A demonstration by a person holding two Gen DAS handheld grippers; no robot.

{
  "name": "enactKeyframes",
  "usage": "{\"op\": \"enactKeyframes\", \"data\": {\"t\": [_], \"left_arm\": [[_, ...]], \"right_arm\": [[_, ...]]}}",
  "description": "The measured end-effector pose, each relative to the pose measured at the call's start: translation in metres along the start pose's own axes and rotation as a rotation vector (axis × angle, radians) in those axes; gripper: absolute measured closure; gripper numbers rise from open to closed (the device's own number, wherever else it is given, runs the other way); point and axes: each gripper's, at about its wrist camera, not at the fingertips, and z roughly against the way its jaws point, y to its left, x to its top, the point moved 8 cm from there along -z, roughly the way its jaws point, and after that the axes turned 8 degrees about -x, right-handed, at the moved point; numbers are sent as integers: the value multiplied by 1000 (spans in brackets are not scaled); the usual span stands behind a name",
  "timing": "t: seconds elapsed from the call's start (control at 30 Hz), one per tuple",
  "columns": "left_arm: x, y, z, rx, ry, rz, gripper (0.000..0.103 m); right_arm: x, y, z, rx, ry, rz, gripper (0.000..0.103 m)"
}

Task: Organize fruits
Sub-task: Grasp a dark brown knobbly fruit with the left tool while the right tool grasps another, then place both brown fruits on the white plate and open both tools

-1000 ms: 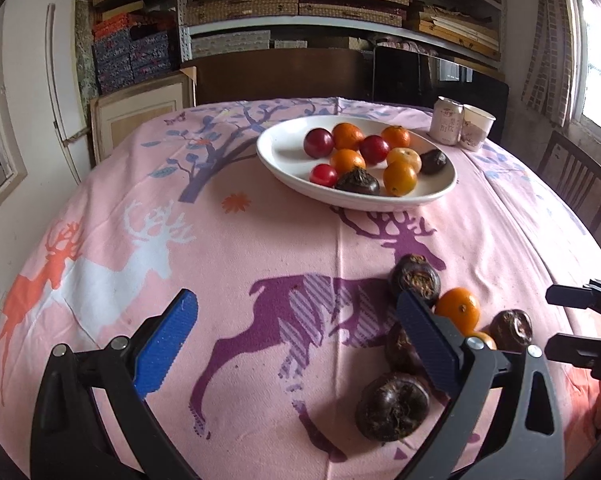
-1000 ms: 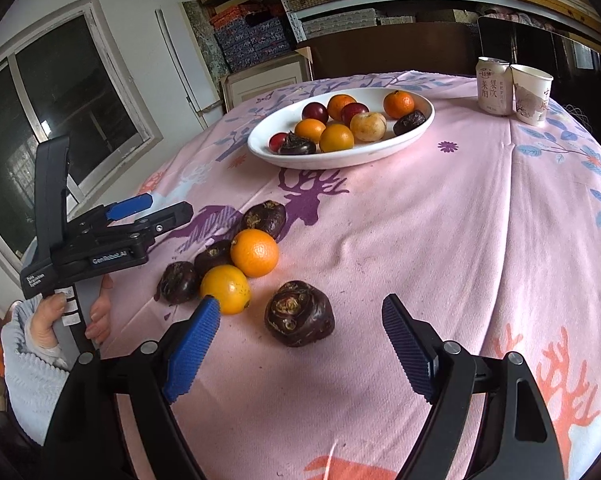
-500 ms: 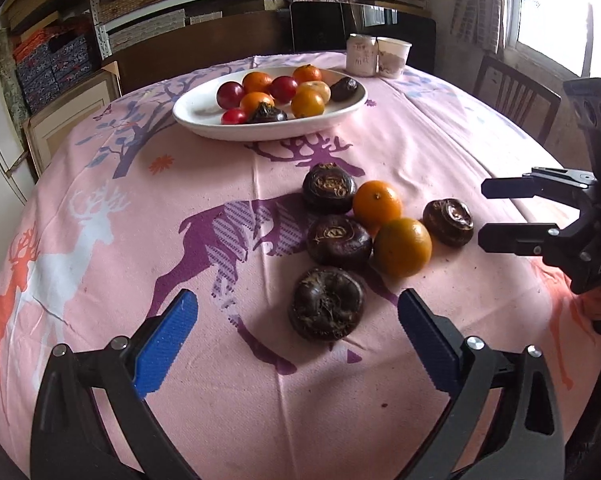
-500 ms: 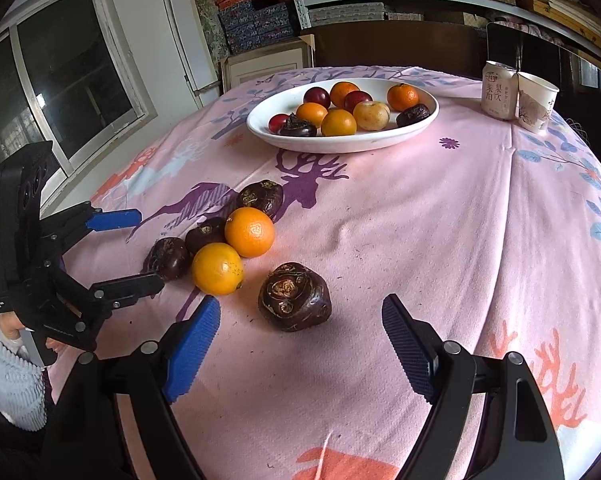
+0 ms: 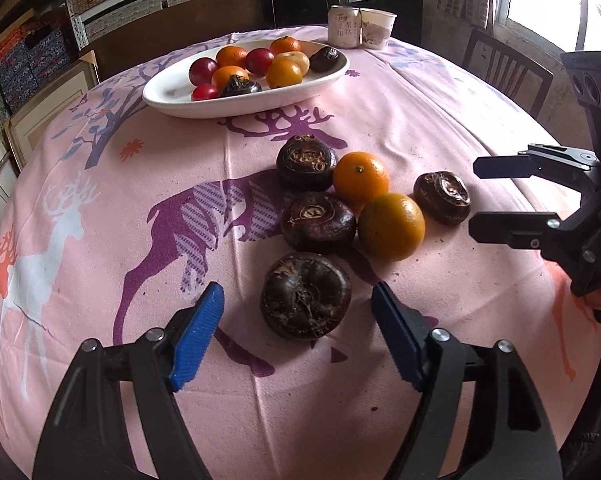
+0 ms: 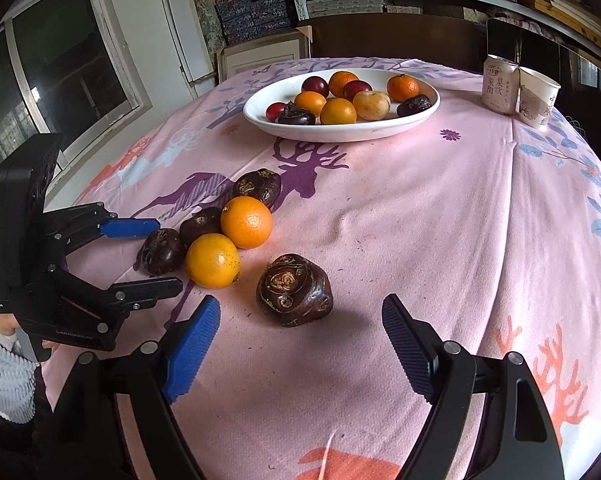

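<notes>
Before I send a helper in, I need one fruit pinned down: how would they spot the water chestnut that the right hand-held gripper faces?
Start from the white oval dish, then come down the pink deer tablecloth to the loose fruit cluster. The water chestnut lies alone right of the two oranges, touching nothing, unlike the other three.

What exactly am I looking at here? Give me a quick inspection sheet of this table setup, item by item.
Surface: round table under a pink deer-print tablecloth, wrinkled.
Job's things: white oval plate holding mixed fruits; loose on the cloth, four dark brown water chestnuts, nearest one, and two oranges.
Clutter: white drink can beside a paper cup, far edge.
Grippers: left gripper open, straddling the nearest chestnut; right gripper open, facing another chestnut.
Cables: nothing seen.
Surroundings: shelves of stacked boxes, window, wooden chair.
</notes>
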Motion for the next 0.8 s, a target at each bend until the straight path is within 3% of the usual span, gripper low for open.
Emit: {"op": "enactKeyframes", "data": {"t": [0.23, 0.4, 0.5, 0.57, 0.8], "left_arm": [[4, -2, -3, -31, -3, 15, 45], [5, -4, -4, -36, -4, 11, 50], [6, -5, -4, -40, -4, 5, 56], [5, -3, -3, -32, -10, 12, 62], [6, 2, 4, -56, -43, 40, 62]], "right_arm": [[2, 13, -10, -23, 32, 51, 25], [3, 14, -17, -27, 57, 59, 50], [3, 13, -17, -45, 57, 64, 59], [3, 12, -17, -42, 56, 63, 59], [6, 8, -15, -7, 47, 29, 60]]}}
